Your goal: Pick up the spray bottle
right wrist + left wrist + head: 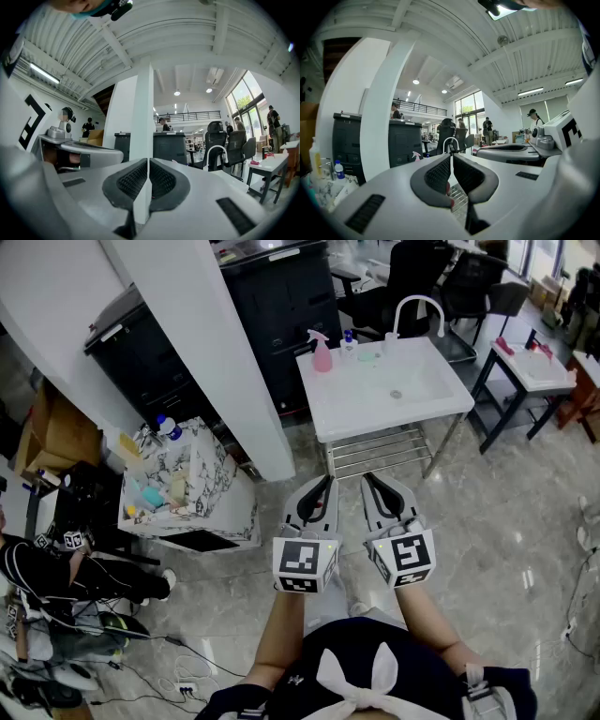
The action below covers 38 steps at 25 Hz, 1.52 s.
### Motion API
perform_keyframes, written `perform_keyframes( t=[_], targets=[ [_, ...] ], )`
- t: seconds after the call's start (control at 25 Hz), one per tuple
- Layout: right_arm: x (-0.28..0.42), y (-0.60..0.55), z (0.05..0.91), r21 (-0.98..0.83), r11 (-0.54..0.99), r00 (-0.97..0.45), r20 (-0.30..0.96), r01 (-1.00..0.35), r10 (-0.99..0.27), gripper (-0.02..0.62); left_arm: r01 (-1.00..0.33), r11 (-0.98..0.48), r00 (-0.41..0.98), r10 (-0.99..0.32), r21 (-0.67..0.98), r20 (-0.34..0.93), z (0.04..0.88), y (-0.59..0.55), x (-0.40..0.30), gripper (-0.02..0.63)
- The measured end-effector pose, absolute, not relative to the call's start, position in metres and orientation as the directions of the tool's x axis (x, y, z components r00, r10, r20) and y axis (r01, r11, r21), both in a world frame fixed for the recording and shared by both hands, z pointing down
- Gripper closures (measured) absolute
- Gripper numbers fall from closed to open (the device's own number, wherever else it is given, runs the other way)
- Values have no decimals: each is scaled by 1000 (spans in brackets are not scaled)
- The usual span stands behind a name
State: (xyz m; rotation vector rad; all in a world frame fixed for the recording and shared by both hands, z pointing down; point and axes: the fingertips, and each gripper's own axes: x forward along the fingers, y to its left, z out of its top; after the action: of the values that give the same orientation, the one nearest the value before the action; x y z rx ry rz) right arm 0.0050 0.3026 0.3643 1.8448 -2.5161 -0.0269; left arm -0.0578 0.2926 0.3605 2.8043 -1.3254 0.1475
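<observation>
The pink spray bottle [322, 352] stands upright at the back left corner of a white sink table [375, 404], well ahead of both grippers. It shows small and far off in the left gripper view [416, 156]. My left gripper [324, 486] and right gripper [369, 484] are held side by side over the floor in front of the table, pointing toward it. Both are shut with nothing between the pads, as the left gripper view [451, 157] and the right gripper view [148, 161] show. Neither touches the bottle.
A curved faucet [418, 307] and small bottles stand on the sink table, with a wire shelf [380, 451] beneath. A white pillar [220, 371] and a marble-patterned cart [192, 488] are on the left. Black cabinets [281, 306], office chairs and another table [534, 371] lie beyond.
</observation>
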Motion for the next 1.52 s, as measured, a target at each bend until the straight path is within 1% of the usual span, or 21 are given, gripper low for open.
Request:
perform_keyframes(
  t=[0.28, 0.68, 1.2, 1.52],
  targets=[
    [-4, 235, 360, 24, 287, -287, -1, -958, -958, 565, -759, -651, 647, -755, -7, 105, 359, 226, -64, 568],
    [-30, 151, 362, 34, 265, -264, 11, -964, -964, 563, -744, -668, 665, -739, 6, 108, 363, 143, -92, 568],
    [-36, 102, 380, 40, 213, -210, 51, -976, -976, 563, -714, -699, 697, -703, 44, 145, 385, 88, -106, 568],
    [-30, 65, 387, 34, 220, -218, 54, -975, -974, 563, -718, -695, 691, -705, 38, 162, 395, 54, -103, 568]
  ],
)
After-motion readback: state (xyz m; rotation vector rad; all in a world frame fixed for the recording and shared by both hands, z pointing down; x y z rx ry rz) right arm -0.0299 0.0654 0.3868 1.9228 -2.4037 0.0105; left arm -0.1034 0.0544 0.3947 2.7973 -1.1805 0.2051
